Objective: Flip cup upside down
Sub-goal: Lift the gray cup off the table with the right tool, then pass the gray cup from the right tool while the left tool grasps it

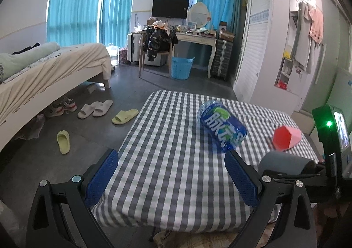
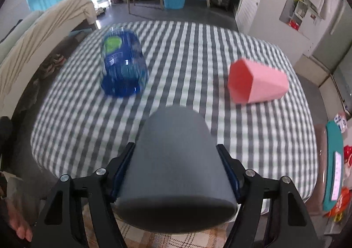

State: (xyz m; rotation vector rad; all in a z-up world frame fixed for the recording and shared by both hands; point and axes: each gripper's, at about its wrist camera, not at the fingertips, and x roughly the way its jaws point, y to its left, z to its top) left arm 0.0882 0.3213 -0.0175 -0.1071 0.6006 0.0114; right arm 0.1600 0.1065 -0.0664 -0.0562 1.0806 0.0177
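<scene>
My right gripper (image 2: 176, 153) is shut on a grey cup (image 2: 176, 164), holding it on its side above the near edge of the checked table (image 2: 198, 49). The grey cup also shows at the right of the left wrist view (image 1: 283, 163). A blue clear cup (image 2: 123, 63) lies on its side at the left of the table, also seen in the left wrist view (image 1: 222, 126). A pink faceted cup (image 2: 257, 82) lies on its side at the right, also in the left wrist view (image 1: 286, 136). My left gripper (image 1: 171, 160) is open and empty above the table's near left.
A bed (image 1: 44, 71) stands to the left, with slippers (image 1: 96, 109) on the floor beside it. A blue basket (image 1: 181, 67), chair and desk stand at the far wall. A white wardrobe (image 1: 264, 38) stands to the right. A teal object (image 2: 334, 160) lies right of the table.
</scene>
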